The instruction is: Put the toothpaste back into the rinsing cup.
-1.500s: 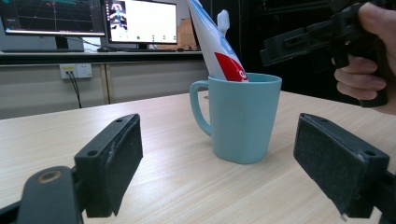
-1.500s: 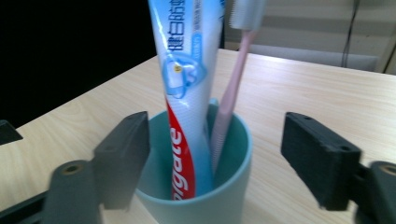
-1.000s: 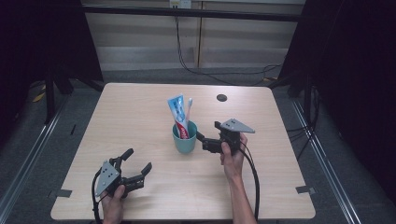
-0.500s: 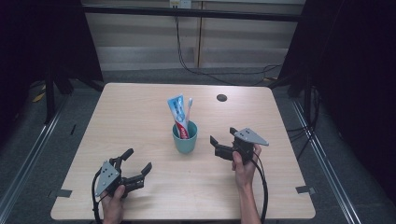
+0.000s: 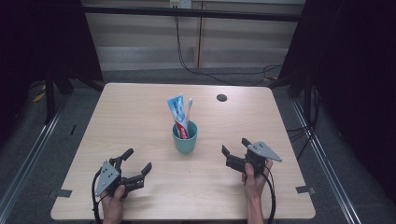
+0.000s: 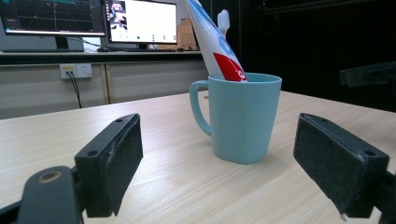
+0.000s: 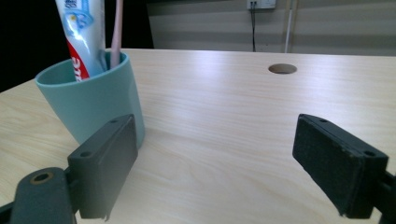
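A teal mug [image 5: 185, 138] stands upright at the middle of the table, holding a toothpaste tube [image 5: 178, 115] and a pale toothbrush [image 5: 188, 108]. In the left gripper view the mug [image 6: 242, 116] sits ahead between the jaws, handle to its left, with the tube [image 6: 212, 42] leaning in it. The right gripper view has the mug [image 7: 91, 100] at its left. My left gripper [image 5: 139, 160] rests open near the front left of the table, empty. My right gripper [image 5: 235, 146] is open and empty, to the right of the mug and apart from it.
A round cable hole [image 5: 222, 97] lies at the back right of the wooden table [image 5: 140, 112]. Dark curtains and metal rails flank the table. Monitors [image 6: 93, 18] stand on a bench behind it in the left gripper view.
My right gripper has drawn back from the mug toward the front right and lowered. The left gripper has stayed put.
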Available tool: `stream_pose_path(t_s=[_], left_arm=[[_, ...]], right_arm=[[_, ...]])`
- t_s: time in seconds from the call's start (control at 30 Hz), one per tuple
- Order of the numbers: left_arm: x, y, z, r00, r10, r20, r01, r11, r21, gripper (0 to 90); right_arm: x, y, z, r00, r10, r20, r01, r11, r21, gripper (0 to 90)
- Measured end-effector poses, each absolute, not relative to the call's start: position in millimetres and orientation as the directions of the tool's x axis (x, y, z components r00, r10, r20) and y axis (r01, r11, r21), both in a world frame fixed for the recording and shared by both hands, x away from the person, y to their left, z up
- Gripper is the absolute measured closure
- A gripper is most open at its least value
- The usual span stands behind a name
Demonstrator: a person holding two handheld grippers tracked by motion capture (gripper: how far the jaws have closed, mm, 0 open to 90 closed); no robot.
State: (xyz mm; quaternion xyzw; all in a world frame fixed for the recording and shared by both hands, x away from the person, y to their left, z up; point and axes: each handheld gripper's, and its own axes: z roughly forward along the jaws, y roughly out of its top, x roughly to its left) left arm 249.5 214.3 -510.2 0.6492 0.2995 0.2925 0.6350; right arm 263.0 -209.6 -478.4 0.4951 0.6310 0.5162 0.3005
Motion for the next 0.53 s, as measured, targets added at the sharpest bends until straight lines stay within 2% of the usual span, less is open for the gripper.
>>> stream_pose_path(t_s=[0.17, 0.4, 0.53], left_arm=[[249, 214, -510, 0.650, 0.760, -0.002, 0.018, -0.012, 1.000, 15.5], [249, 214, -510, 0.648, 0.762, 0.000, 0.017, -0.015, 1.000, 15.5], [249, 214, -510, 0.646, 0.764, 0.002, 0.016, -0.016, 1.000, 15.5]], right_arm=[[252, -212, -490, -0.307, 0.948, 0.089, 0.333, 0.019, 0.943, 13.6], [240, -221, -503, -0.276, 0.955, 0.112, 0.335, -0.013, 0.942, 13.3], [242, -219, -504, -0.265, 0.960, 0.086, 0.341, 0.010, 0.940, 13.4]])
